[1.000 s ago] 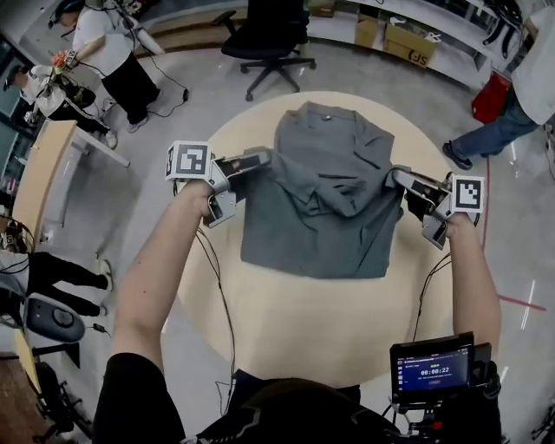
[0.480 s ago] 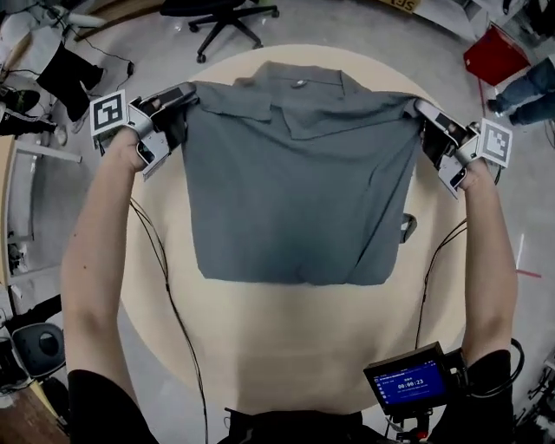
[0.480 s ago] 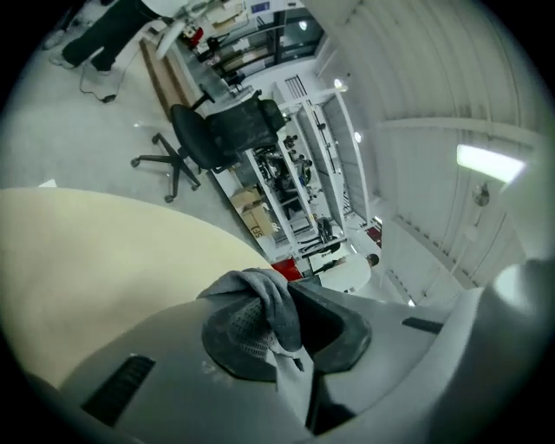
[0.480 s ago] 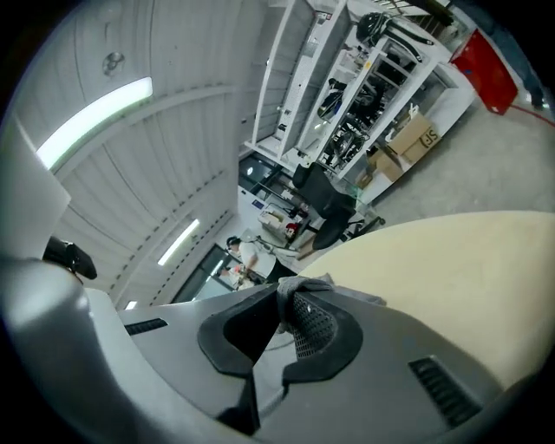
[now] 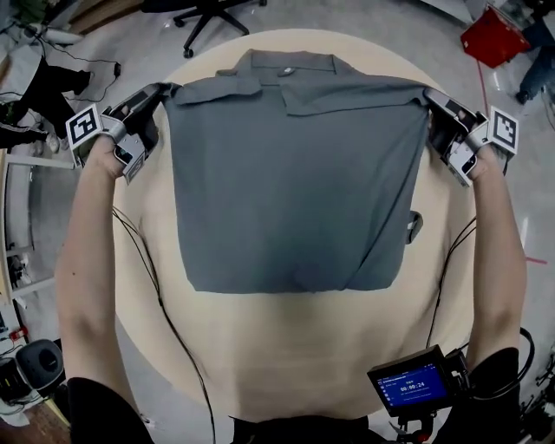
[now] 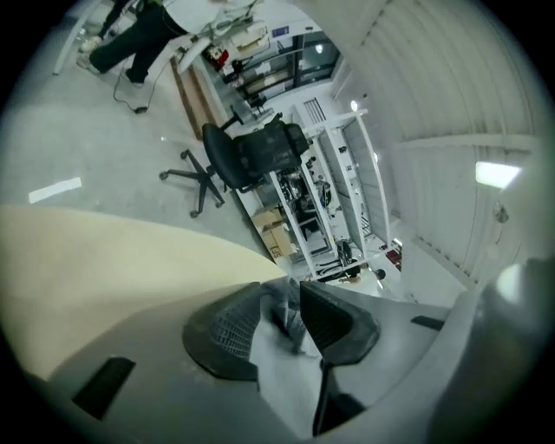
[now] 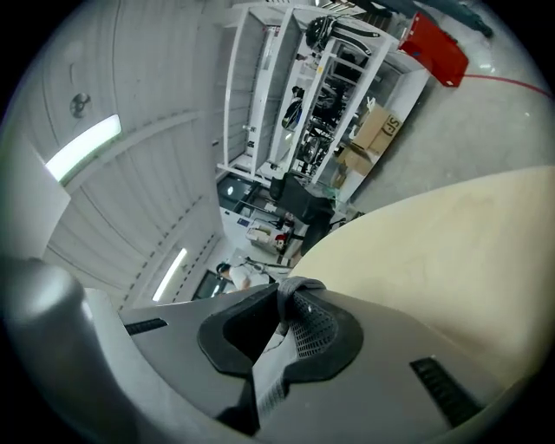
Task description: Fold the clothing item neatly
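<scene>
A grey collared shirt [image 5: 290, 182] lies spread flat on the round beige table [image 5: 286, 355], collar at the far edge. My left gripper [image 5: 162, 89] is at its far left shoulder. Its jaws have just been opening and stand a little apart, with loose shirt fabric [image 6: 276, 355] between them. My right gripper [image 5: 431, 97] is at the far right shoulder, shut on a pinch of the shirt's fabric [image 7: 293, 288]. A small grey flap [image 5: 414, 225] sticks out from under the shirt's right side.
A black office chair [image 5: 208, 13] stands beyond the table, and a red box [image 5: 490, 30] is on the floor at far right. A small screen [image 5: 412, 386] hangs near my body. Cables trail from both grippers along the table's sides.
Both grippers have moved apart and lower, drawing the bunched shirt out wide and laying it flat on the table. The shirt now covers the table's far half.
</scene>
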The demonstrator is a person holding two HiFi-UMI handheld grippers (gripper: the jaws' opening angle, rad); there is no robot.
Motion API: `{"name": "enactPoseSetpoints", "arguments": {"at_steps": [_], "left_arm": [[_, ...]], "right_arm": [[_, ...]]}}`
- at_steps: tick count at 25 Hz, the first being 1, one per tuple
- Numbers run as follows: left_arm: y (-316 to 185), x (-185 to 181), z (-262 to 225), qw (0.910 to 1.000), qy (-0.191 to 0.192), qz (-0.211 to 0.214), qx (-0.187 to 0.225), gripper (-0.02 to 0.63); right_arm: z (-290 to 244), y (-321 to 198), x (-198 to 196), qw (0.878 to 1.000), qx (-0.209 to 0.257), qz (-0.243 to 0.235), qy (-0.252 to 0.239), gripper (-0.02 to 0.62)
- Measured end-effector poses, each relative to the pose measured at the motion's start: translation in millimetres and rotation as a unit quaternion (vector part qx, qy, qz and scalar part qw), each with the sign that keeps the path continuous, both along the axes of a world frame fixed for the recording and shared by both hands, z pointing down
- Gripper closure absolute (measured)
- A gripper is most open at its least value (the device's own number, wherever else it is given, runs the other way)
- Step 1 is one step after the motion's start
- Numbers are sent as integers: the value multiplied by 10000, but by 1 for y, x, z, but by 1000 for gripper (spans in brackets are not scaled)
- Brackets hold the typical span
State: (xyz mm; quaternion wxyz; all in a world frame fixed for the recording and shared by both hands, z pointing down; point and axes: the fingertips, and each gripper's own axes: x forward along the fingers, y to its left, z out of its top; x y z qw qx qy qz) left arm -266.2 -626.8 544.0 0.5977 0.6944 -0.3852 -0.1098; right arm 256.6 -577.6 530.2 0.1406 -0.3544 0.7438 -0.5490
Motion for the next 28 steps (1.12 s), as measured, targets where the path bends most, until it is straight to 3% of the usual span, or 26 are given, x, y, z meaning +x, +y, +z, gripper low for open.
{"name": "enactPoseSetpoints", "arguments": {"at_steps": [3, 6, 10, 13, 15, 18, 23, 28], "left_arm": [[0, -5, -8, 9994, -265, 38, 230, 485], [13, 31, -30, 9950, -133, 714, 686, 485], [47, 98, -48, 9760, -145, 1874, 1100, 485], [61, 125, -32, 9649, -561, 2339, 1056, 485], [64, 131, -17, 9601, -958, 2427, 1002, 485], [62, 131, -7, 9494, -1482, 2452, 1285, 485], [68, 136, 4, 9437, -1676, 2525, 1326, 485], [67, 138, 10, 9382, -1919, 2585, 1274, 485]], "right_arm": [[-3, -1, 2, 9999, -8, 52, -89, 566], [-10, -6, 1, 9999, -11, 104, 62, 527], [-25, -8, 13, 9994, -4, 354, -44, 503], [-31, -5, 22, 9979, -132, 494, -391, 499], [-27, -3, 26, 9961, -317, 557, -605, 499], [-29, 2, 42, 9964, -281, 604, -516, 499], [-35, 7, 59, 9968, -191, 645, -437, 491], [-55, 3, 57, 9901, -223, 810, -1121, 479]]}}
